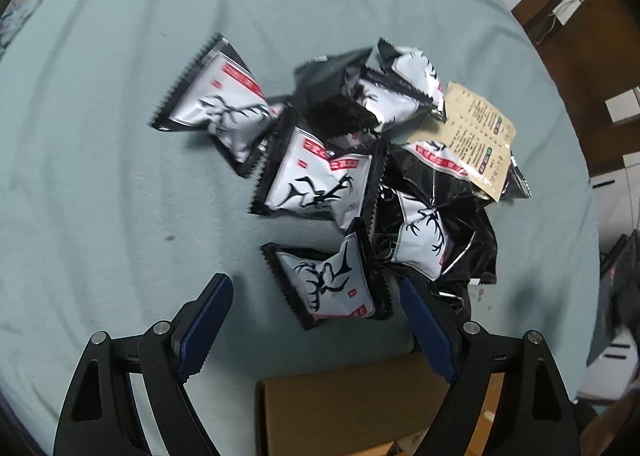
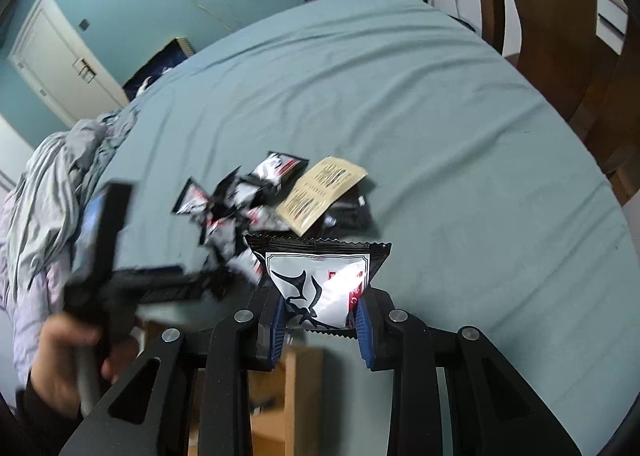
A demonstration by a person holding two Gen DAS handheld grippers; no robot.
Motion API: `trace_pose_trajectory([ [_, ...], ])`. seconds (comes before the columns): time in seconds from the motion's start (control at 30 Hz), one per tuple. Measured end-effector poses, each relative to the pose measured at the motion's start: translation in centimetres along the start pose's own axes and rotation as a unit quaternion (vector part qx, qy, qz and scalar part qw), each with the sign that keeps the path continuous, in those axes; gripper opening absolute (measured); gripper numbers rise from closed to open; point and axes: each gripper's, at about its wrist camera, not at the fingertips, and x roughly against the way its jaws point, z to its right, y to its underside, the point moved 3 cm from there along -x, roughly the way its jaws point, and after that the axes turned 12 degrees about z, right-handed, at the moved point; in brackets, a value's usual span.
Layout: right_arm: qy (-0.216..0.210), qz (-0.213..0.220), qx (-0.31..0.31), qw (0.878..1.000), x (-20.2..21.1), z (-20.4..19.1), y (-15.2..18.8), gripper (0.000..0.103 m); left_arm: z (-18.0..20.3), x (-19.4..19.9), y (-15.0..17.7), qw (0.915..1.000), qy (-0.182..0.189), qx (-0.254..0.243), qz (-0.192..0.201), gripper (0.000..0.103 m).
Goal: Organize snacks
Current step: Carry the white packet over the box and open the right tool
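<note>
Several black-and-white snack packets with a deer print lie in a loose pile [image 1: 360, 160] on the teal bed sheet [image 1: 120, 136]. A beige packet [image 1: 478, 140] lies on the pile's right side. My left gripper [image 1: 316, 304] is open and hovers over the nearest packet [image 1: 332, 284], its blue pads on either side of it, apart from it. My right gripper [image 2: 322, 320] is shut on one deer packet [image 2: 320, 284], held above the bed's near edge. The pile [image 2: 248, 208], the beige packet [image 2: 320, 192] and the blurred left gripper [image 2: 120, 268] show in the right wrist view.
A cardboard box [image 1: 340, 412] sits below the bed's edge under my left gripper. Crumpled grey bedding [image 2: 60, 192] lies at the bed's left. Wooden furniture [image 2: 560, 36] stands at the right, a white door [image 2: 60, 60] at the back left.
</note>
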Motion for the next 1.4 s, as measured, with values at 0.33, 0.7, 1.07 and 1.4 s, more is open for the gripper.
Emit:
trace_pose_trajectory([
  [0.33, 0.003, 0.007, -0.062, 0.998, 5.1, 2.3, 6.3, 0.027, 0.9, 0.2, 0.2, 0.9998, -0.015, -0.005, 0.014, 0.027],
  [0.7, 0.025, 0.032, 0.037, 0.998, 4.6, -1.6, 7.0, 0.027, 0.6, 10.8, 4.3, 0.9903, -0.038, -0.026, 0.131, 0.026],
  [1.07, 0.010, 0.052, 0.054, 0.997, 6.2, -1.7, 7.3, 0.027, 3.9, 15.3, 10.3, 0.9846, 0.074, -0.084, 0.134, 0.029],
  [1.4, -0.002, 0.052, 0.071, 0.996, 6.2, -2.3, 7.6, 0.027, 5.4, 14.7, 10.4, 0.9791, 0.024, -0.123, 0.160, 0.088],
])
